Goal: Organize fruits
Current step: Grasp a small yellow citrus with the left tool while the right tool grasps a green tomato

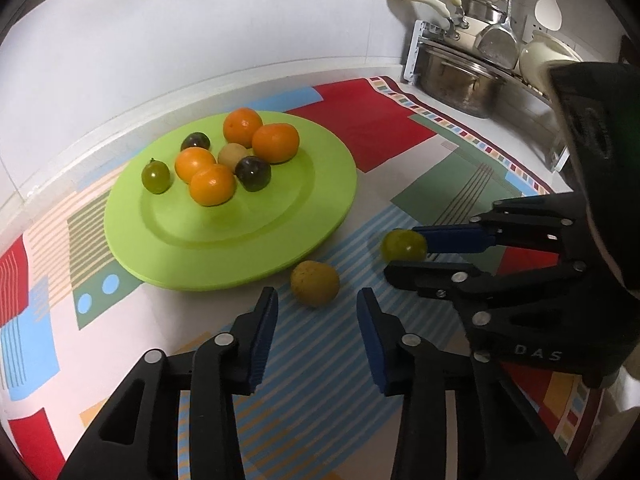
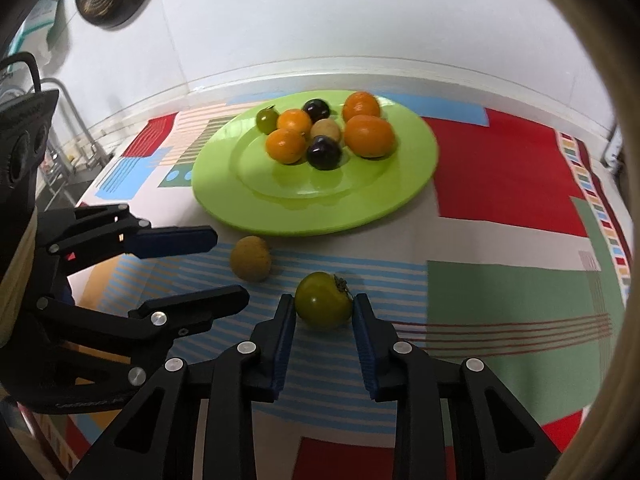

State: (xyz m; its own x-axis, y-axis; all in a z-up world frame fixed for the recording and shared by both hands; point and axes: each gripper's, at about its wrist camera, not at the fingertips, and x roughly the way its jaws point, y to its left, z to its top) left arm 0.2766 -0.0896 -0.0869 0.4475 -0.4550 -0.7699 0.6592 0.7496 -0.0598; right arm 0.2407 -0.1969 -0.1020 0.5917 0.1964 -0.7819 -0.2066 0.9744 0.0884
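The letters "DAS" stand in pale print on the right hand-held gripper (image 1: 404,254) body.

Right gripper (image 2: 324,307) closing its blue pads on a green fruit (image 2: 323,300), touching both sides on the striped cloth (image 2: 500,296). Left gripper (image 2: 230,266) reaching in spread wide, beside a brown fruit (image 2: 251,258). Green plate (image 2: 248,196) behind, carrying oranges (image 2: 368,131), dark plums (image 2: 324,152).
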